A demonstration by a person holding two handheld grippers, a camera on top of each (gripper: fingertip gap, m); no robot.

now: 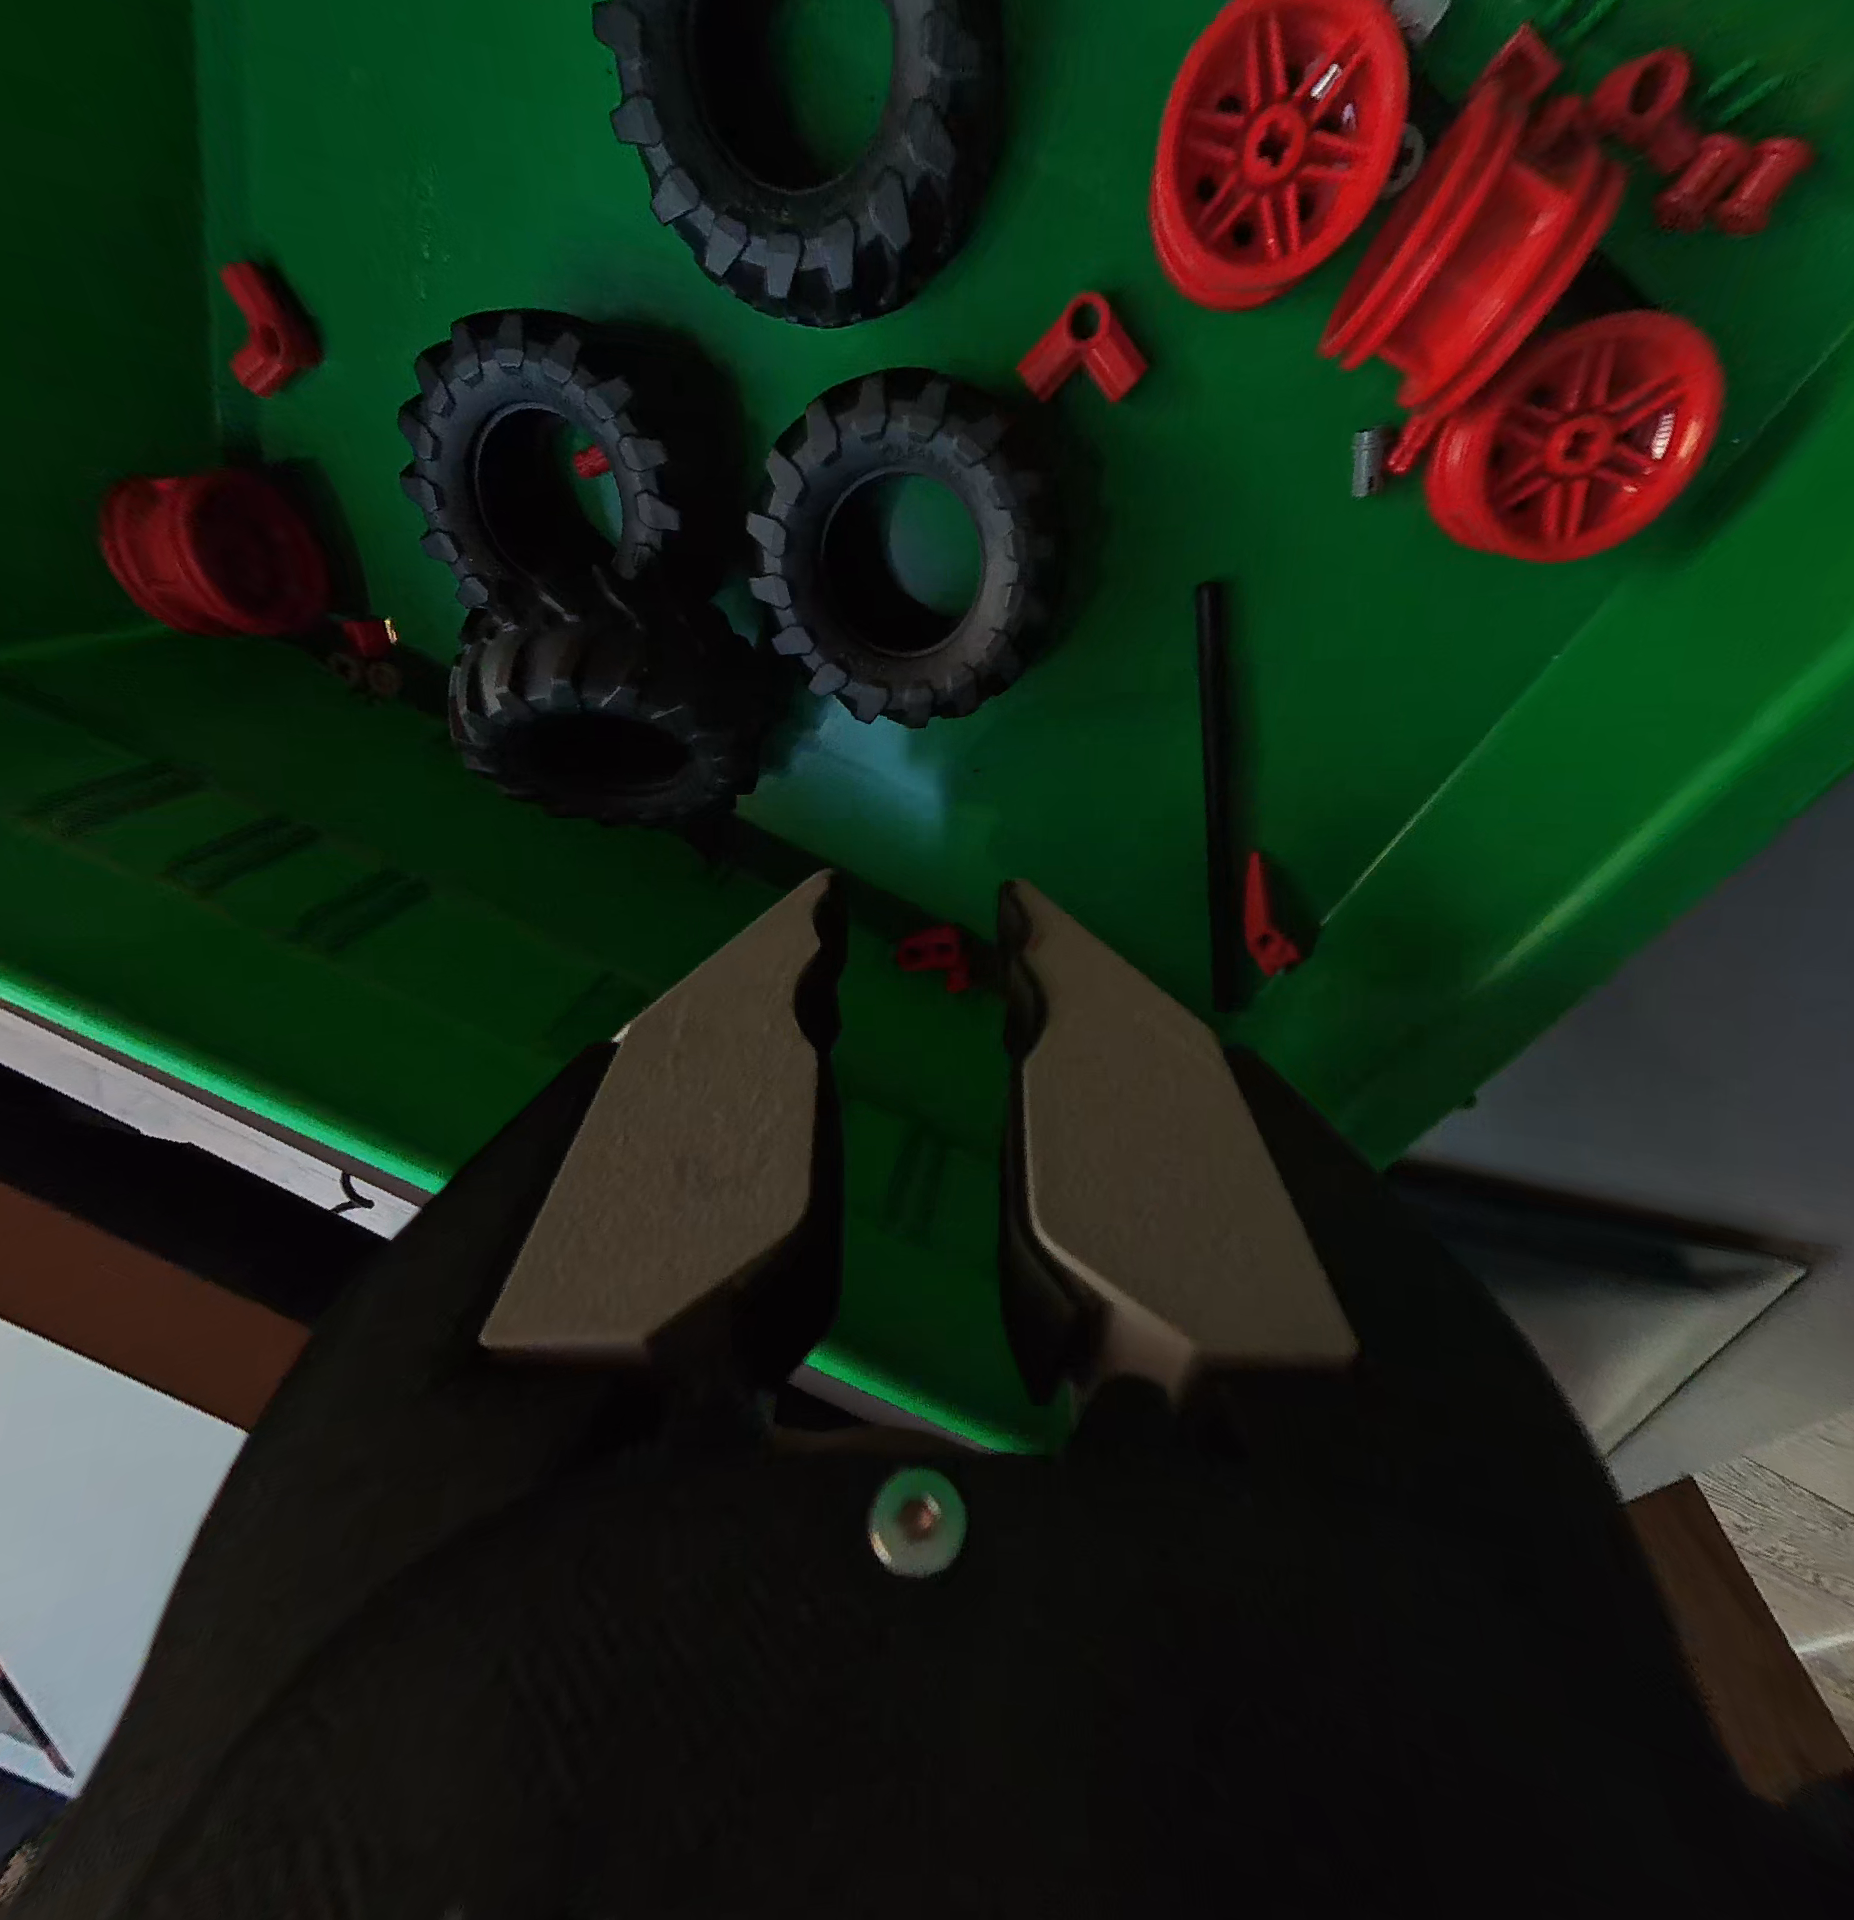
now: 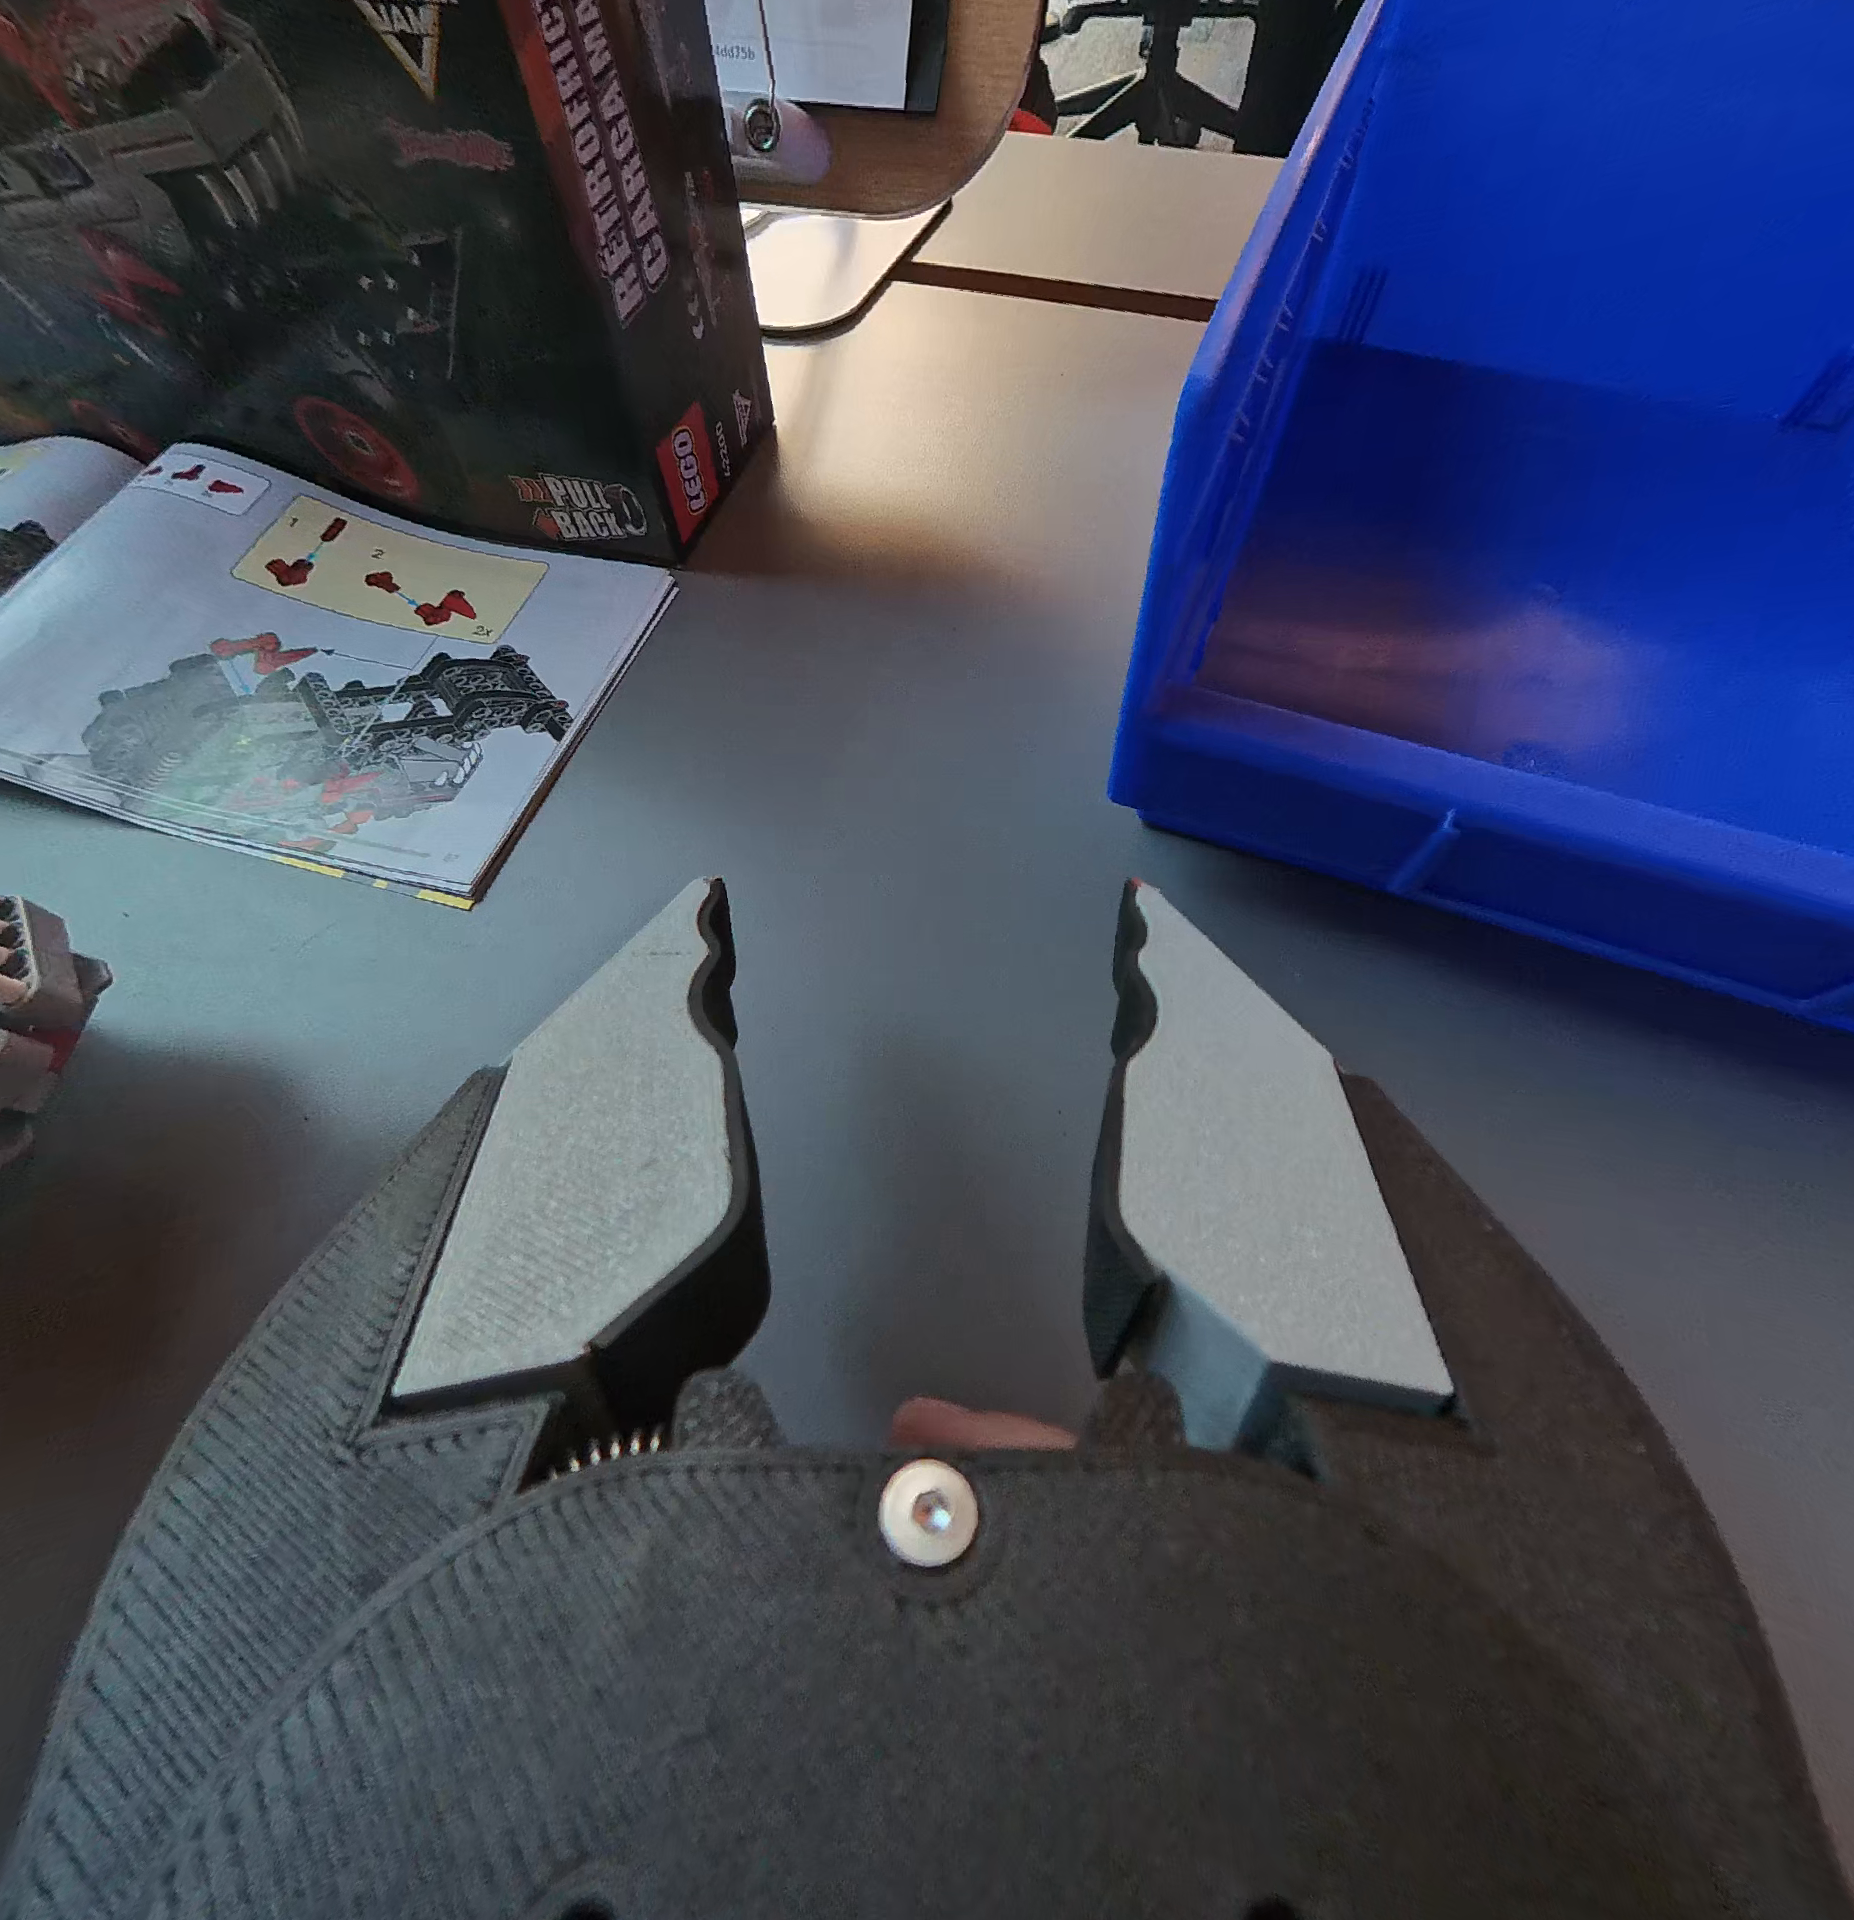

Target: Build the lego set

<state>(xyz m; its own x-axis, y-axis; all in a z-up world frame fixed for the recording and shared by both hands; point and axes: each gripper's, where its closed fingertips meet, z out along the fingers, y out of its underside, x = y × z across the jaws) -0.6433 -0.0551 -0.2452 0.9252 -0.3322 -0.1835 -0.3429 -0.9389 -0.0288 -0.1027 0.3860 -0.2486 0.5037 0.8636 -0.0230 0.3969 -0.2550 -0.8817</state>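
Observation:
My left gripper (image 1: 918, 904) is open inside a green bin (image 1: 1525, 748), its fingertips either side of a small red connector piece (image 1: 931, 954) on the bin floor. The bin holds several black tyres (image 1: 902, 545), red wheel rims (image 1: 1278, 156), red connectors (image 1: 1081, 348) and a long black axle (image 1: 1219, 790). My right gripper (image 2: 923, 904) is open and empty above the grey table (image 2: 902, 675). A partly built model (image 2: 19, 1008) shows at the left edge of the right wrist view.
An open instruction booklet (image 2: 310, 665) lies on the table to the left, with the set's box (image 2: 383, 260) standing behind it. A blue bin (image 2: 1525, 520) stands to the right. A monitor stand base (image 2: 840, 260) is behind. The grippers' ends are close to 70 cm from one another. It is some 5 cm from my left tips to the small red connector piece (image 1: 931, 954).

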